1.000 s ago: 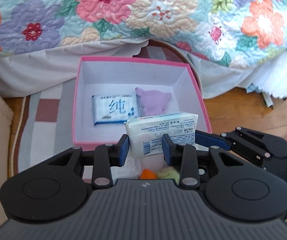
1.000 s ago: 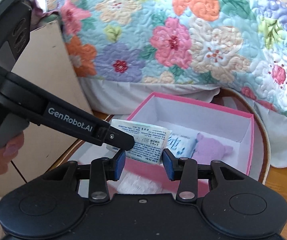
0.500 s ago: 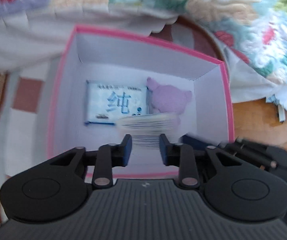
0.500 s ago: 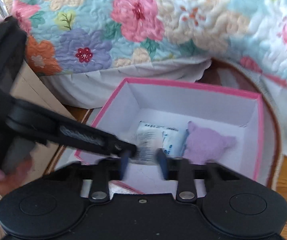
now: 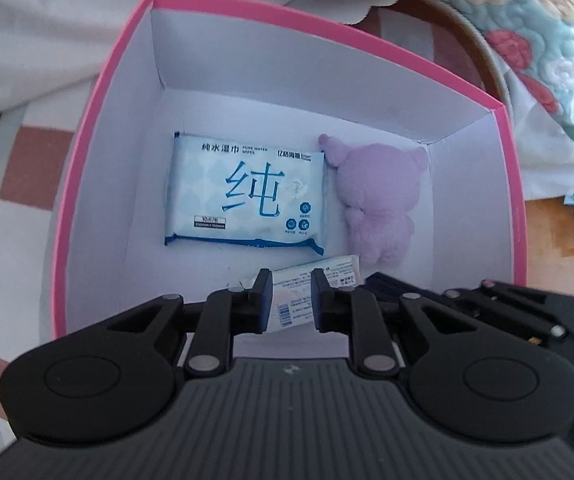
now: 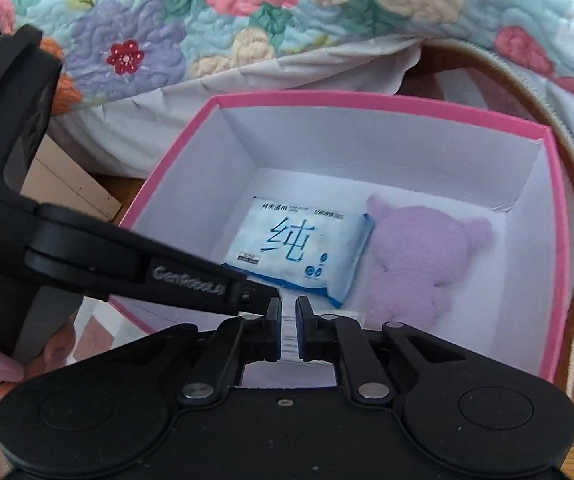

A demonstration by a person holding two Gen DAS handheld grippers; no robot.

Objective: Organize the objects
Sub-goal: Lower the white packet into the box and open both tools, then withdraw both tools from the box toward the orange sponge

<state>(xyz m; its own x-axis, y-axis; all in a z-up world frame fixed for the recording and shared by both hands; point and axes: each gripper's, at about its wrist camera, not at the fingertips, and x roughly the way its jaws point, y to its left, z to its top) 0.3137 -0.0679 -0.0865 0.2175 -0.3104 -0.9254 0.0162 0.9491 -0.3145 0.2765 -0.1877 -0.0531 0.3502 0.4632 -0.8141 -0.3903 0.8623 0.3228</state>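
Both hand-held grippers, left (image 5: pixel 292 294) and right (image 6: pixel 289 318), clamp one white wipes pack (image 5: pixel 319 276) lengthwise across the pink box (image 5: pixel 87 128); inside lie one blue wipes pack (image 5: pixel 243 196) and one purple plush toy (image 5: pixel 379 200).

Most of the white pack (image 5: pixel 293 296) pinched in the left tool (image 5: pixel 292 294) lies hidden behind its fingers and body; only a printed strip shows, the print too small to read. In the right wrist view the right tool (image 6: pixel 289 322) covers the same pack (image 6: pixel 289 334) likewise. The pink box's (image 5: pixel 99 92) near wall is hidden below both tools.
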